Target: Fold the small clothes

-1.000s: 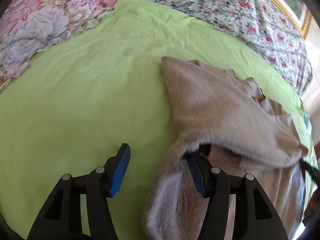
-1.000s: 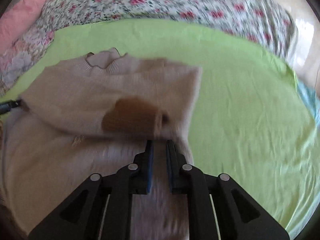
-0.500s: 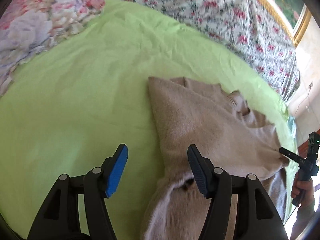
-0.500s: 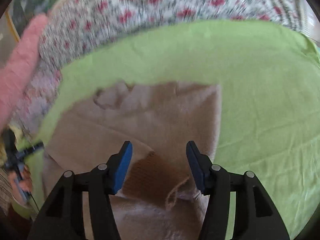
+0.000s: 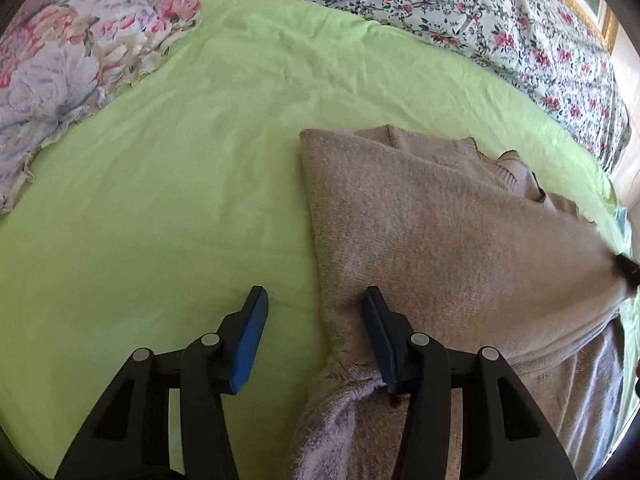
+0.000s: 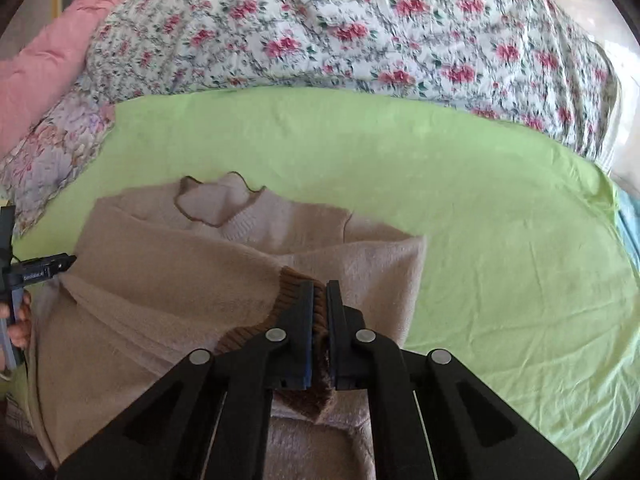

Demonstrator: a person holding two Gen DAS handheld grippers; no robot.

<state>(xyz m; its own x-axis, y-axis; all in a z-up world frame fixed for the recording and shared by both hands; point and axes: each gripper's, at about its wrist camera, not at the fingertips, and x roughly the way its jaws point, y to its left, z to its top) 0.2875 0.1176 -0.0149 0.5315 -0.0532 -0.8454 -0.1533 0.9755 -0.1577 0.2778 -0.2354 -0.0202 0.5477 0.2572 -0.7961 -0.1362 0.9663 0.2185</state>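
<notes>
Plenty of free room on the green sheet (image 5: 180,200): bare & flat to the left of the beige sweater (image 5: 460,240) in the left wrist view, w/ another wide bare stretch to its right and beyond it in the right wrist view. Far edge is hemmed in by the rose-print quilt (image 6: 360,32), far left corner by the pale floral bedding (image 5: 60,72) & a pink pillow (image 6: 44,60). Near side is taken up by the sweater itself, folded sleeve lying across the body.
</notes>
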